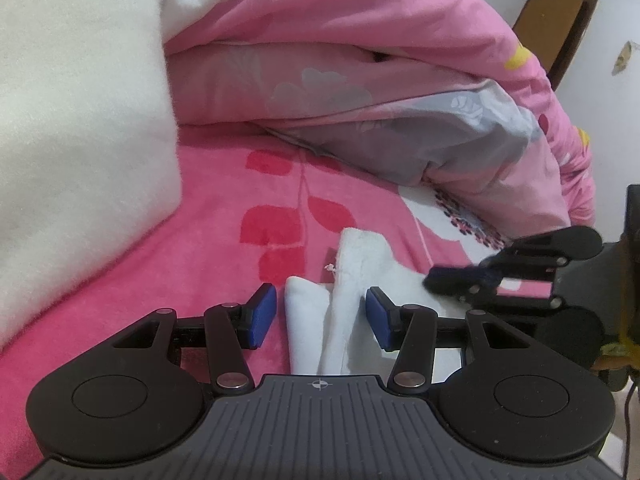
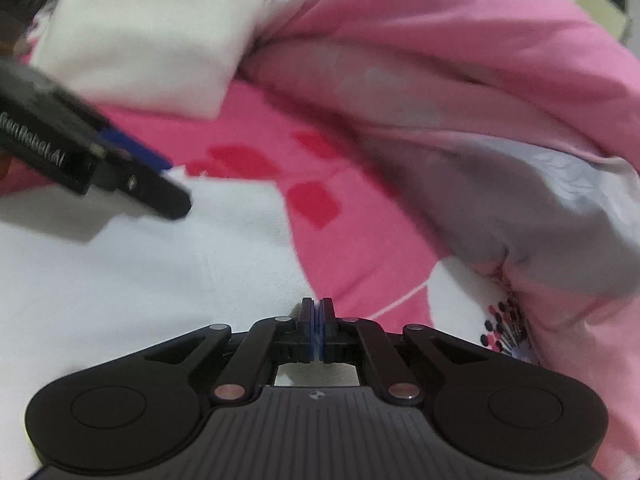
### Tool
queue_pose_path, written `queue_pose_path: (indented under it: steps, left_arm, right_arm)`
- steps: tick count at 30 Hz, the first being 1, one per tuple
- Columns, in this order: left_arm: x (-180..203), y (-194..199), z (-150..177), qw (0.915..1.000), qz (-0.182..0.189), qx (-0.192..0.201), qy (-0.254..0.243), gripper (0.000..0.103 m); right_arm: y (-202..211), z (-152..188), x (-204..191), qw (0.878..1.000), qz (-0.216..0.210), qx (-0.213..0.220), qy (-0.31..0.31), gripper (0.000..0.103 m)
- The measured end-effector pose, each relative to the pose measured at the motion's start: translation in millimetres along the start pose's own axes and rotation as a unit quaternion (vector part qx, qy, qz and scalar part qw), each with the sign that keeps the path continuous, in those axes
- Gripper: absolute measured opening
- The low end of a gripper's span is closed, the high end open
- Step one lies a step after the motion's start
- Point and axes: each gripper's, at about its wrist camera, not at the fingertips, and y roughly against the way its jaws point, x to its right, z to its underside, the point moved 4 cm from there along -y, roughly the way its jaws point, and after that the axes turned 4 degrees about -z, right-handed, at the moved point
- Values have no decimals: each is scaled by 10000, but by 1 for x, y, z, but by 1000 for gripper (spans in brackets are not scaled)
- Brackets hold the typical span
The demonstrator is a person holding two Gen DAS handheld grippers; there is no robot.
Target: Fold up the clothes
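A white garment [image 1: 352, 264] lies on the pink flowered bed sheet [image 1: 208, 216], bunched into upright folds. My left gripper [image 1: 320, 316] stands open astride two of these folds, its blue pads clear of the cloth on both sides. In the right wrist view the garment [image 2: 120, 280] spreads flat at the lower left. My right gripper [image 2: 317, 312] sits at its edge with the pads pressed together and a pale sliver of fabric between them. The right gripper [image 1: 436, 280] appears from the side in the left wrist view, low on the cloth. The left gripper [image 2: 170, 190] enters at the left of the right wrist view.
A thick folded white blanket [image 1: 80, 100] rises at the left, also seen as a white blanket [image 2: 152, 32] at the back. A heaped pink and grey quilt [image 1: 380, 72] fills the back and right, shown as a quilt [image 2: 500, 120] close to the right gripper. A brown door [image 1: 560, 20] stands behind.
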Motion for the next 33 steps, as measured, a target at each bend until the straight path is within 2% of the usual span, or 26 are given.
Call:
queue_pose_path:
  steps: [2, 3, 4, 6, 9, 13, 18, 26, 30, 33]
  left_arm:
    - [-1, 0, 0, 10000, 3, -6, 10, 49]
    - [-2, 0, 0, 10000, 16, -18, 39, 49]
    - [-2, 0, 0, 10000, 27, -30, 67, 49]
    - [-3, 0, -1, 9999, 37, -59, 117, 49]
    - [-3, 0, -1, 9998, 24, -102, 154, 50]
    - [-2, -1, -2, 9998, 19, -121, 159, 50]
    - [-1, -1, -2, 9999, 17, -124, 85, 53]
    - [-3, -1, -1, 9998, 73, -135, 90, 54]
    - [-3, 0, -1, 9998, 77, -131, 88, 54]
    - [-3, 0, -1, 9998, 76, -127, 107, 54]
  right_arm:
    - [9, 1, 9, 9994, -12, 185, -286, 12]
    - [22, 2, 18, 9981, 8, 331, -524, 18]
    - [37, 5, 31, 9961, 36, 480, -743, 20]
    - [66, 12, 55, 9903, 90, 756, -1161, 21]
    - [88, 33, 78, 9888, 83, 688, -1322, 21]
    - [86, 55, 72, 9936, -166, 240, -1091, 21]
    - [68, 64, 53, 9987, -322, -90, -388, 21]
    - [49, 70, 52, 9974, -535, -396, -291, 21]
    - [51, 71, 45, 9978, -426, -434, -269, 5]
    - [55, 66, 40, 9992, -111, -357, -120, 3]
